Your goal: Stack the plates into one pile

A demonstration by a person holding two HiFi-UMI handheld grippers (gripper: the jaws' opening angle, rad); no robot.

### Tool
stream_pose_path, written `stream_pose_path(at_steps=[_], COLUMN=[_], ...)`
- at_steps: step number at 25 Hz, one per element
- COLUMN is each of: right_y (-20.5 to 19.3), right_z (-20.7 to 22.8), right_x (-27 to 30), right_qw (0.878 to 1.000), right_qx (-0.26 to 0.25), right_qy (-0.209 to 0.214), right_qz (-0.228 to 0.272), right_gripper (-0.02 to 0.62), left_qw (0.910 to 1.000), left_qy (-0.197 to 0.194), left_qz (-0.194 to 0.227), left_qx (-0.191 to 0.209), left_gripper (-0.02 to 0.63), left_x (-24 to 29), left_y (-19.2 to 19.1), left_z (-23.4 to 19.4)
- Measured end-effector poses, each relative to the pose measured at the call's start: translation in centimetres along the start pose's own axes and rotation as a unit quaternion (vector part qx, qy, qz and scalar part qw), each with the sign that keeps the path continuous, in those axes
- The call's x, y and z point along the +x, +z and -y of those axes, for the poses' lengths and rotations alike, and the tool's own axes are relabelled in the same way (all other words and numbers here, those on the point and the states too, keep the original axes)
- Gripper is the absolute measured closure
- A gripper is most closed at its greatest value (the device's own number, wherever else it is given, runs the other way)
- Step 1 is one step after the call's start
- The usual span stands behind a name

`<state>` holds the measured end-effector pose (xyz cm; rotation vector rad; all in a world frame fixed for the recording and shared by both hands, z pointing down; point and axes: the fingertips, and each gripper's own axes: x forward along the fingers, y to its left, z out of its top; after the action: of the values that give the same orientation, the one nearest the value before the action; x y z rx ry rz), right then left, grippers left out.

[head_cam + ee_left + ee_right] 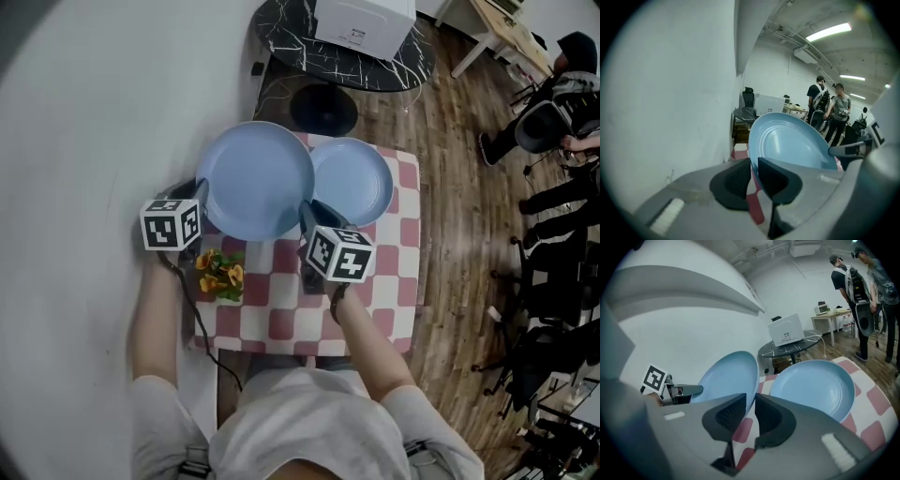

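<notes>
Open-plan office or lab workroom. Evidence: ceiling strip lights (829, 32), exposed ducting (787, 35); swivel chairs (548, 281) along right side; desk (832, 313) at rear; white box-shaped machine (786, 330) on round marbled table (281, 42); wood-plank floor (459, 187); persons standing (848, 282); checked-cloth table (405, 272) against white wall (84, 141).

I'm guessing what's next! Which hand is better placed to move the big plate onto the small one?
Right. The left gripper and right gripper both pinch the rim of the big plate, but the small plate lies beside the right one.
</notes>
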<state>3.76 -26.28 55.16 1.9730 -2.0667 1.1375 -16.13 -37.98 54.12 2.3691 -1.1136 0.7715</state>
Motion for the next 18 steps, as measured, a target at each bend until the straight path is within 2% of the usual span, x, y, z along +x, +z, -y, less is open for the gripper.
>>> stream_pose_path(at_steps=[9, 14, 18], right_y=[5.4, 7.4, 8.8], right_z=[-0.8, -0.7, 0.3], right_x=[-5.4, -8.3, -10.7], right_qw=[0.998, 0.995, 0.993], right_qx=[-0.024, -0.033, -0.044], right_qy=[0.035, 0.058, 0.060], right_qz=[0.049, 0.072, 0.087], right_gripper=[0.543, 0.549, 0.554], left_qw=[0.9976, 0.9954, 0.9938], left_qy=[0.039, 0.044, 0.044], left_qz=[0.054, 0.084, 0.102], left_qx=[0.021, 0.010, -0.002], left_gripper=[0.541, 0.541, 0.541], left_x=[-6.5, -9.3, -10.8], left_y=[4.7, 5.8, 6.1], left_z=[4.4, 7.1, 9.8])
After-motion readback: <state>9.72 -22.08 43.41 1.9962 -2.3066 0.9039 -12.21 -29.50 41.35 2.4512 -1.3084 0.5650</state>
